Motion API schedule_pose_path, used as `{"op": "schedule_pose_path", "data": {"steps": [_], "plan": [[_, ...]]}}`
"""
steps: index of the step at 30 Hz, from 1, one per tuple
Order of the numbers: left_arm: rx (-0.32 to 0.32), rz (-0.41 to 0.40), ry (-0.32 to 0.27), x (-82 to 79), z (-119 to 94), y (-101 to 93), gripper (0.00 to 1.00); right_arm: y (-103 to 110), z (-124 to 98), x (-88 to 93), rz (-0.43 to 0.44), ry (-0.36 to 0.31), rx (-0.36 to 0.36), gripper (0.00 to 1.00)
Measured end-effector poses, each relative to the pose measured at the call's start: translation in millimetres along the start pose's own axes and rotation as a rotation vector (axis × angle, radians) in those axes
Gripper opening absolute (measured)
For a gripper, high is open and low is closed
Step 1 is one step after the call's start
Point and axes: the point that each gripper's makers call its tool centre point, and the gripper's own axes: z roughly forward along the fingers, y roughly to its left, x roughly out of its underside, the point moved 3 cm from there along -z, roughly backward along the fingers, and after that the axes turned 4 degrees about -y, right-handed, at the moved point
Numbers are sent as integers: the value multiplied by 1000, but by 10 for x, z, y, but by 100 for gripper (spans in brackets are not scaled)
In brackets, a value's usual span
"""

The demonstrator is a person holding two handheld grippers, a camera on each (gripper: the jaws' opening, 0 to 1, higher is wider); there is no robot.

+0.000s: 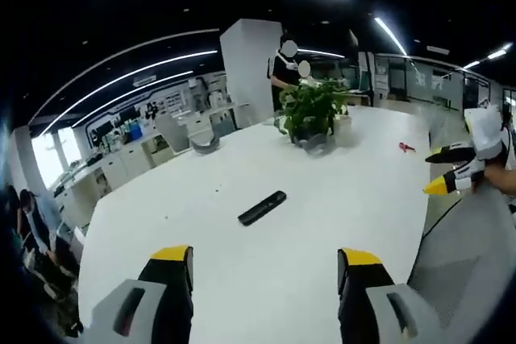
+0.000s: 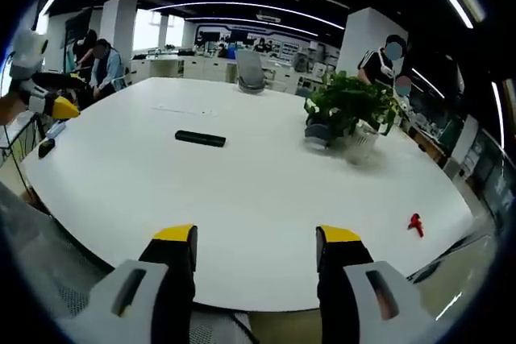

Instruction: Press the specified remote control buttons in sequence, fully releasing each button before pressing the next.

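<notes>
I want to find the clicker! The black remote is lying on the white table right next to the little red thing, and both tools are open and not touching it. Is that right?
Not quite. The remote lies far from the red thing, which sits near the table edge, as the right gripper view shows. Both tools, left and right, are open and not touching it.

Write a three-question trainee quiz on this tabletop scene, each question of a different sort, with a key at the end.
1. True or false: the left claw is shut on the black remote control.
2. Multiple choice: what stands on the white table beyond the remote control? A) a potted plant B) a laptop C) a stack of books
3. Fill in: the small object lying near the table's edge, seen in the right gripper view beyond the right claw, is coloured ____.

Key: 1 false, both claws are open and the remote lies apart on the table; 2 A, the potted plant; 3 red.
</notes>
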Motion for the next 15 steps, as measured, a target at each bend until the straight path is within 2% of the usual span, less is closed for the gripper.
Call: {"op": "schedule_pose_path", "data": {"steps": [7,11,15], "plan": [[59,61,15,-166,350,60,73,17,12,23,-6,13,-14,59],[98,100,53,-201,566,96,72,28,17,37,-8,22,-20,58],[135,114,74,-234,773,144,63,25,15,33,-1,20,-21,57]]}}
